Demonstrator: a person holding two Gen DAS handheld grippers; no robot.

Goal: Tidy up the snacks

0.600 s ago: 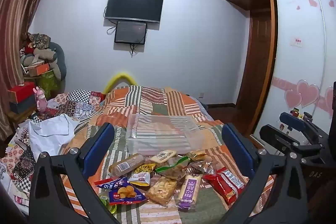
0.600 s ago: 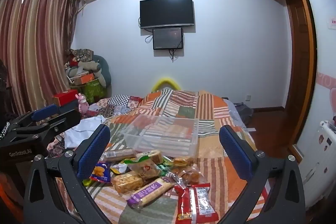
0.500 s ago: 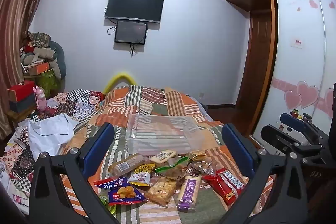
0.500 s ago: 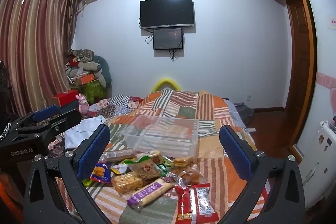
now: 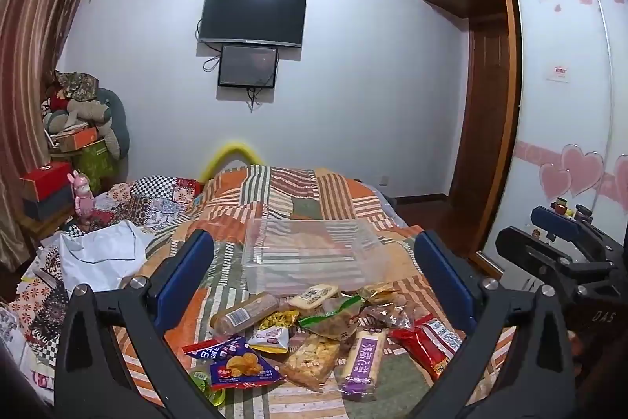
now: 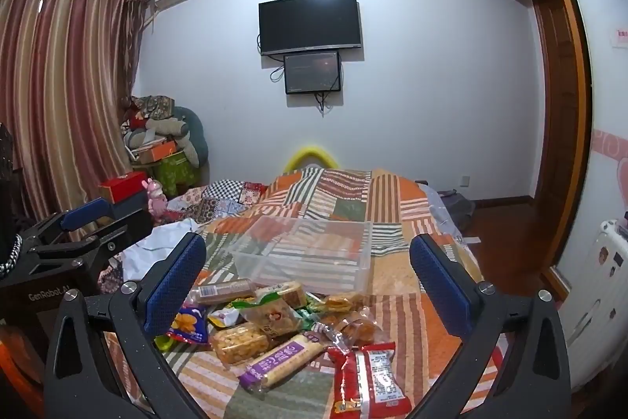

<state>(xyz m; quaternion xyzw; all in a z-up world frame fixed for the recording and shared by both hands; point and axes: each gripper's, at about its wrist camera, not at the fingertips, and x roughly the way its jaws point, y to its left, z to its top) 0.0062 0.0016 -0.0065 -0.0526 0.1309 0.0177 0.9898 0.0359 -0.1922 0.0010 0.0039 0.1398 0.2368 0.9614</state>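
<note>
From the left wrist camera, the left gripper (image 5: pixel 314 281) has its two blue fingers (image 5: pixel 184 277) spread wide apart and holds nothing. It hangs above a pile of snacks (image 5: pixel 322 332) that lies on a patchwork quilt (image 5: pixel 298 199). In the pile there is a red packet (image 5: pixel 429 342), a purple bar (image 5: pixel 365 356), a blue chips bag (image 5: pixel 239 366) and a clear pack of peanut brittle (image 5: pixel 310 356). Just behind the pile sits a clear plastic box (image 5: pixel 310 254), and nothing can be seen inside it. The right gripper (image 5: pixel 565 242) shows at the right edge, but its fingers are hard to make out from here. A black TV (image 5: pixel 252 16) hangs on the far wall. From the right wrist camera, the right gripper (image 6: pixel 308 279) also has its blue fingers (image 6: pixel 439 285) wide apart with nothing between them. Below it lie the same snacks (image 6: pixel 282 324), with the red packet (image 6: pixel 367 379) closest and the purple bar (image 6: pixel 282 360) beside it. The clear plastic box (image 6: pixel 306 254) stands just past the pile on the quilt (image 6: pixel 345 191). The left gripper (image 6: pixel 82 230) shows at the left edge, in front of striped curtains (image 6: pixel 62 73).
</note>
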